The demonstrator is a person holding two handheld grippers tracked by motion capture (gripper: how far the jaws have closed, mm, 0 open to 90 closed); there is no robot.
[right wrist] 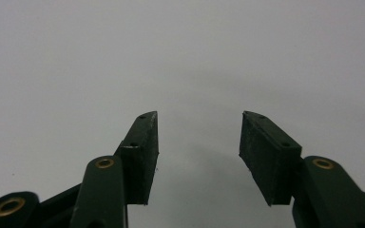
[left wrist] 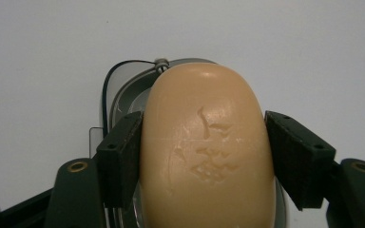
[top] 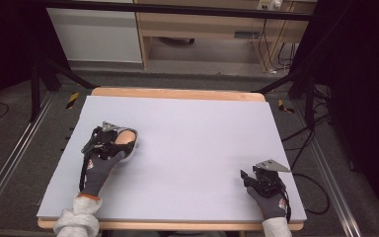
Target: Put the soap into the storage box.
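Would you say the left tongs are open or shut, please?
Shut on the soap bar: both pads of the left tongs press its sides.

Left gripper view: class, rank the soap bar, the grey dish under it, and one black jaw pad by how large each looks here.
1. soap bar, largest.
2. grey dish, mostly hidden by the soap, so its rank is unsure.
3. Jaw pad, smallest, though nearest the camera.
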